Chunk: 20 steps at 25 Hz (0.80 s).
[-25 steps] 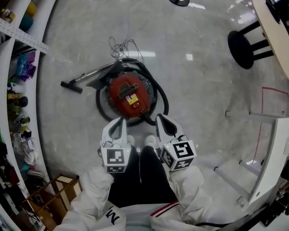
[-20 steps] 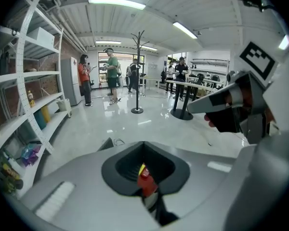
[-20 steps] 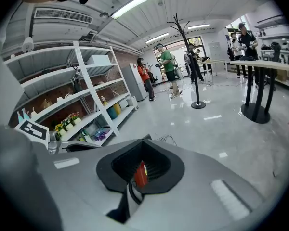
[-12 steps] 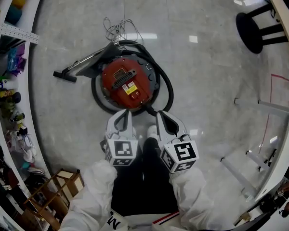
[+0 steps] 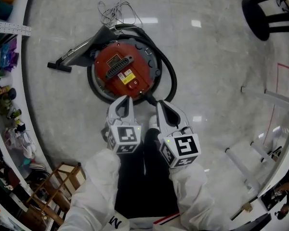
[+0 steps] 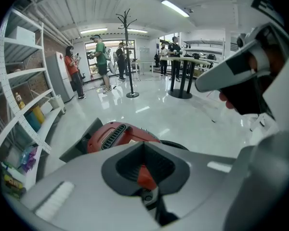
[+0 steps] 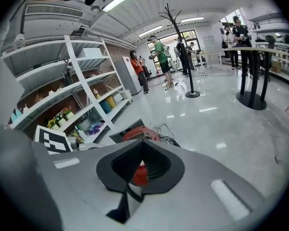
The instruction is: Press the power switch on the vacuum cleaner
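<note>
Drawing nearer to the round red canister vacuum cleaner, sitting on the glossy grey floor toward its shelf-lined left edge and ringed by a black hose. Holding the left claw fully closed and empty, its tip now overlapping the cleaner's near rim in the head view, with no contact showing; a second ago, hanging just short of that rim. Keeping the right claw likewise pinched together on nothing, just beside the hose at the cleaner's near right. Catching red casing past both closed claws in the two gripper views. Probably still approaching rather than pressing, with neither tip resting on the top. Not making out which small part of the lid is the power switch. Likely needing a further reach forward and down.
</note>
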Each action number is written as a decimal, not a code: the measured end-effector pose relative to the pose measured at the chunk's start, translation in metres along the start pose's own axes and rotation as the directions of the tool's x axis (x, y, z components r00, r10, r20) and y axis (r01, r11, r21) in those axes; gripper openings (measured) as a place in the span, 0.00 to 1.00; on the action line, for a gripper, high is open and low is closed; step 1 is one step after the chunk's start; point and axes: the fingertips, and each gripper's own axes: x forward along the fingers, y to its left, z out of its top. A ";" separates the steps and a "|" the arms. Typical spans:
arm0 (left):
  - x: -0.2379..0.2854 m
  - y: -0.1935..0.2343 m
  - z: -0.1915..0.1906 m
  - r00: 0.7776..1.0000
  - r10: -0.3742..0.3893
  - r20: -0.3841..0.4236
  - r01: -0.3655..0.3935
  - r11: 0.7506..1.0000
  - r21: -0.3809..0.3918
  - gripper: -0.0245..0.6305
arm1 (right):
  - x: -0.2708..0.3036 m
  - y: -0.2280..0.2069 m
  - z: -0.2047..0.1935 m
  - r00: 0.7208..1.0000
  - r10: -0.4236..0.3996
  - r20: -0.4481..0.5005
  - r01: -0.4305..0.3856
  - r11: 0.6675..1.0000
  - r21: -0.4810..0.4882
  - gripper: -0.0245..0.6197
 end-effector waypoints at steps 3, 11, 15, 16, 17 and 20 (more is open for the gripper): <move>0.011 0.000 -0.010 0.999 0.006 -0.031 -0.005 1.000 0.030 0.04 | 0.004 -0.003 -0.003 1.000 -0.003 -0.005 0.003 1.000 0.011 0.04; 0.034 0.002 -0.025 0.996 -0.006 -0.085 0.010 0.999 0.050 0.04 | 0.012 -0.007 -0.004 1.000 -0.004 0.000 0.004 1.000 0.013 0.04; 0.042 0.001 -0.030 0.994 -0.017 -0.105 0.022 0.998 0.054 0.04 | 0.013 -0.006 -0.005 1.000 -0.012 0.000 0.012 1.000 0.018 0.04; 0.045 0.000 -0.031 0.993 -0.019 -0.113 0.025 0.998 0.056 0.04 | 0.013 -0.006 -0.005 1.000 -0.012 0.000 0.012 1.000 0.020 0.04; 0.048 0.000 -0.034 0.992 -0.021 -0.123 0.028 0.998 0.057 0.04 | 0.013 -0.006 -0.006 1.000 -0.013 -0.001 0.013 1.000 0.022 0.04; 0.056 0.000 -0.041 0.988 -0.024 -0.151 0.034 0.997 0.065 0.04 | 0.012 -0.004 -0.009 1.000 -0.011 -0.007 0.011 1.000 0.029 0.04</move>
